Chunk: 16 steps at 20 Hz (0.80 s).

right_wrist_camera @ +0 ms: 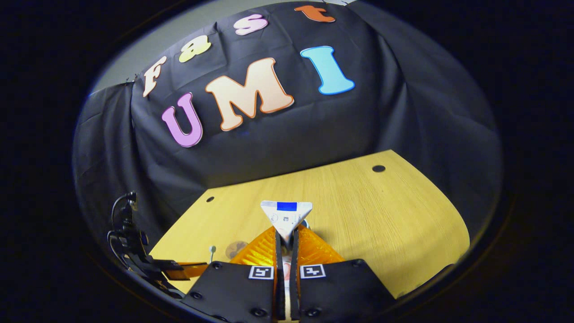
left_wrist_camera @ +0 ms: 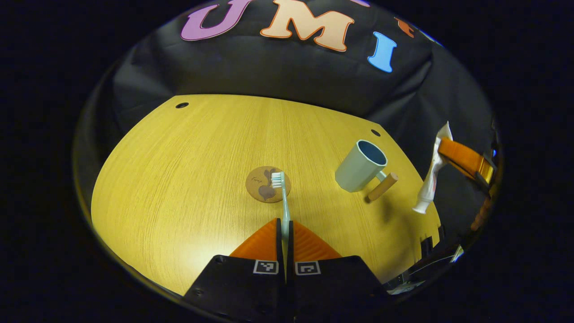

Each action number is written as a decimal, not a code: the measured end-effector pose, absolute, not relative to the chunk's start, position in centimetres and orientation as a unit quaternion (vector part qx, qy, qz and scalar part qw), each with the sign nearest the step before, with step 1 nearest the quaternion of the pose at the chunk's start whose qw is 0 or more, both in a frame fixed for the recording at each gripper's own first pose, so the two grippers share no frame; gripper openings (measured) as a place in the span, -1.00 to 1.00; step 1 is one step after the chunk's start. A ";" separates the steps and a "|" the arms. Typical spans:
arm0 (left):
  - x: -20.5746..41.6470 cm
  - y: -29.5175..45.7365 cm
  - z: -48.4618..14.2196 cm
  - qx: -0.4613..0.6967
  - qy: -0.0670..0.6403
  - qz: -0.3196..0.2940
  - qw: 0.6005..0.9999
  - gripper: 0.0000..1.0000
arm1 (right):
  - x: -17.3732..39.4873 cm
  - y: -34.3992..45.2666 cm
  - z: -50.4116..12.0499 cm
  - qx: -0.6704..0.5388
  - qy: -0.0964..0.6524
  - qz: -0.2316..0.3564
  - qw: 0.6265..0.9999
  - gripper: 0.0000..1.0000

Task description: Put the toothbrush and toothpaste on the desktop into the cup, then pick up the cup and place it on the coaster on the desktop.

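Observation:
My left gripper (left_wrist_camera: pixel 285 224) is shut on a pale toothbrush (left_wrist_camera: pixel 283 197), whose bristled head hangs over the round brown coaster (left_wrist_camera: pixel 264 185) in the left gripper view. To the right stands a pale blue cup (left_wrist_camera: pixel 361 166) with a wooden handle, upright on the wooden desk (left_wrist_camera: pixel 188 157). Farther right, the other gripper (left_wrist_camera: pixel 462 158) holds a white toothpaste tube (left_wrist_camera: pixel 430 179) in the air, cap down. In the right gripper view my right gripper (right_wrist_camera: pixel 286 240) is shut on that toothpaste tube (right_wrist_camera: pixel 287 217), its flat crimped end sticking up between the fingers.
The desk has small round holes near its far corners (left_wrist_camera: pixel 182 105) (right_wrist_camera: pixel 378 168). The black cloth wall stands close behind the desk. In the right gripper view the left gripper (right_wrist_camera: pixel 179 270) with its cable shows at the lower left, the toothbrush tip (right_wrist_camera: pixel 212 249) beside it.

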<state>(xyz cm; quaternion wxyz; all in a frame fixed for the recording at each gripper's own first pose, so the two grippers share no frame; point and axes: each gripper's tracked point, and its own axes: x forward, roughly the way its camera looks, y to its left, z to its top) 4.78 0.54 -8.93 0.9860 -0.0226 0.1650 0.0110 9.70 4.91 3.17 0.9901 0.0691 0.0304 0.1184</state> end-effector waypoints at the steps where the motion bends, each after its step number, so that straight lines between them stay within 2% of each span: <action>1: 4.7 0.7 -8.7 -0.023 0.161 0.015 0.987 -1.00 | 10.2 5.4 4.3 0.072 0.014 0.124 0.990 -0.86; 7: 5.2 0.9 -6.0 -0.034 0.120 0.009 0.992 -1.00 | 14.1 7.0 7.5 0.076 -0.042 0.133 0.987 -0.87; 16: 7.1 0.4 -0.8 -0.018 0.052 -0.016 0.998 -1.00 | 19.4 7.0 6.3 0.054 -0.060 0.109 0.991 -0.85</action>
